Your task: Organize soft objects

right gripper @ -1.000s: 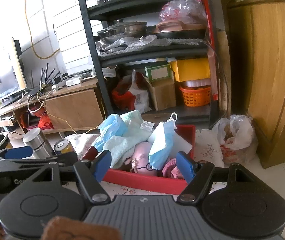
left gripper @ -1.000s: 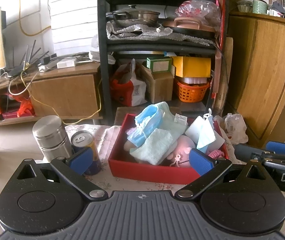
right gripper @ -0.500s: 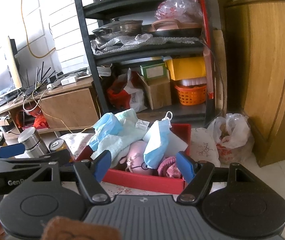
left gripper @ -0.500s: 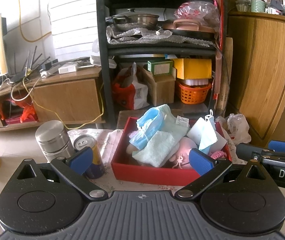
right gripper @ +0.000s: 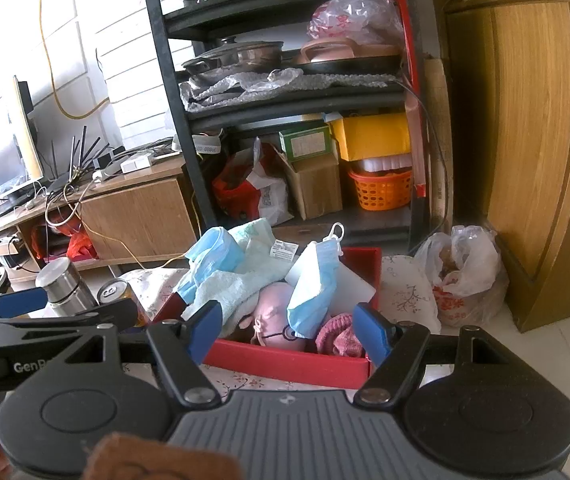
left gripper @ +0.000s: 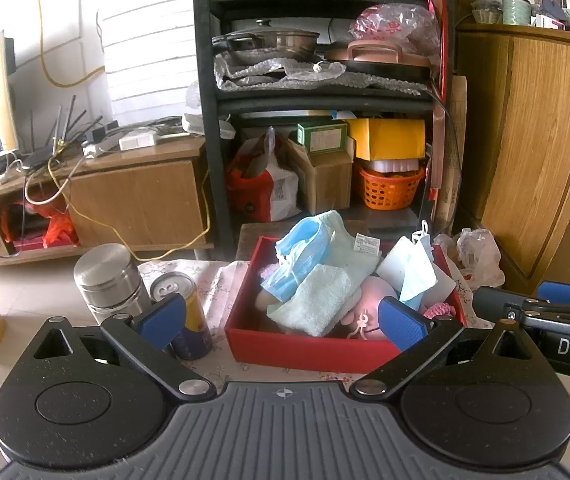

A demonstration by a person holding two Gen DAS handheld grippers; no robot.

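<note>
- Left wrist view: left gripper (left gripper: 281,317) with jaws apart, nothing between them, hovering in front of the red box (left gripper: 305,350) on the bench (left gripper: 221,280).
- Box is piled with soft things: blue face mask (left gripper: 305,246), light green towel (left gripper: 317,300), pink doll head (left gripper: 369,300), a second mask (left gripper: 417,276) at the right side, pink knit piece (left gripper: 439,311).
- Steel flask (left gripper: 107,280) and drink can (left gripper: 183,320) stand left of the box, close together.
- Right gripper's arm enters at the right edge.
- Right wrist view: right gripper (right gripper: 287,330) with jaws apart, empty, above the near wall of the box (right gripper: 293,362).
- Left gripper (right gripper: 17,304) shows at the left edge, beside the flask (right gripper: 65,286).
- Plastic bag (right gripper: 465,276) sits on the floor right of the bench.
</note>
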